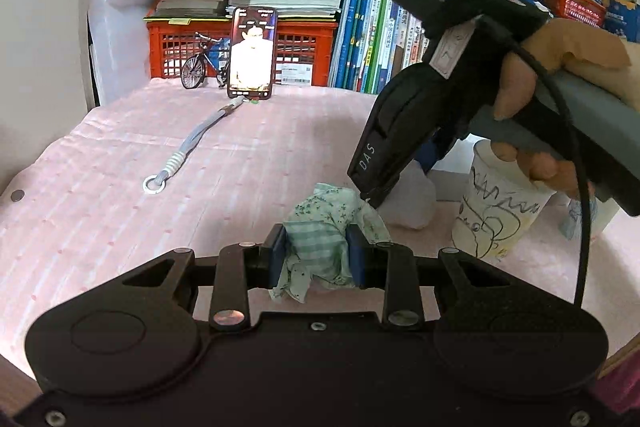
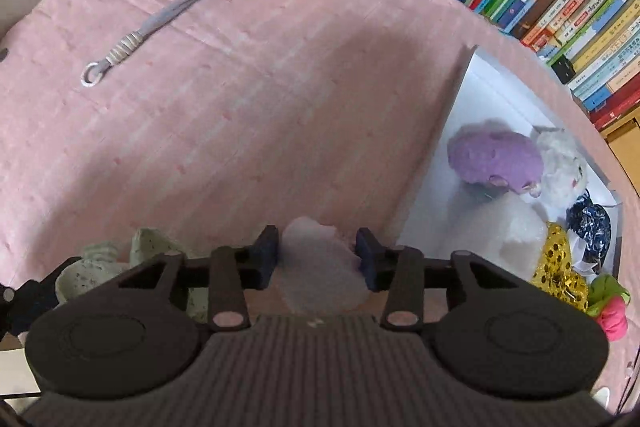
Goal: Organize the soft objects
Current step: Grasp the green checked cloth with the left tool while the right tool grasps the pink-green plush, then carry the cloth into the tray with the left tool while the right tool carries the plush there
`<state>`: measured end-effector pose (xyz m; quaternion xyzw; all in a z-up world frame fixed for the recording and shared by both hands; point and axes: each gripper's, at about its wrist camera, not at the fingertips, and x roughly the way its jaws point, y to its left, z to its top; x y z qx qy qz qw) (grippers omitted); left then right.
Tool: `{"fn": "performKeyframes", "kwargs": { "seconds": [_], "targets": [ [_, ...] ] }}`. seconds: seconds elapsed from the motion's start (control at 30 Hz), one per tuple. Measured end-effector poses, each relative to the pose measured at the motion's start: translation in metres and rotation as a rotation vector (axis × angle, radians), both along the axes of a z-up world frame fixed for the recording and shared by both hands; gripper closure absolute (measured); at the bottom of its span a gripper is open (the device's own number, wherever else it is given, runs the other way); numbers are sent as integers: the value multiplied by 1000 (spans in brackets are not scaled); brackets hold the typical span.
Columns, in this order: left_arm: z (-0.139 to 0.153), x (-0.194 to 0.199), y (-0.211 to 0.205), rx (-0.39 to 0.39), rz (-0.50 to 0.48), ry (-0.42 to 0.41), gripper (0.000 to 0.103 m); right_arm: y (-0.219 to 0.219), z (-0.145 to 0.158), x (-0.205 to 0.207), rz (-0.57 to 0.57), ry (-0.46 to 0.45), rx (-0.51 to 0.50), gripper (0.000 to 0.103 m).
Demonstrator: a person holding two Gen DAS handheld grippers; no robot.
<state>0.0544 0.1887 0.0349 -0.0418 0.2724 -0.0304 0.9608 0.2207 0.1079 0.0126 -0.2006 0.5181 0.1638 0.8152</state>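
My left tongs [image 1: 316, 259] pinch the green cloth [image 1: 326, 233]; my right tongs [image 2: 316, 255] stand part-spread astride the pale soft lump [image 2: 320, 263], the white box [image 2: 464, 155] lying at two o'clock.

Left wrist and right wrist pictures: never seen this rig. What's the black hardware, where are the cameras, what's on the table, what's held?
No robot here: a person holds a two-finger gripper in each hand, each with a fisheye camera looking along its fingers. The left wrist view shows the left gripper shut on a crumpled green patterned cloth, with the right gripper pointing steeply down beside it. The right wrist view shows the right gripper around a pale white soft lump; whether its pads press is unclear. On the pink tablecloth lie a grey lanyard, a propped phone and a white box holding plush toys.
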Motion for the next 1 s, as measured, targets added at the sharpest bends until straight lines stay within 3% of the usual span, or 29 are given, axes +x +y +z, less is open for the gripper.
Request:
{"fn": "performKeyframes", "kwargs": {
  "seconds": [0.43,1.0],
  "targets": [
    [33,11,-8,-28,-18,-44,73,-45,74,-27,25,-113,291,58],
    [86,42,-85,-17,-127,-113,73,-160,106,-61,-68,-284,456,57]
  ]
}}
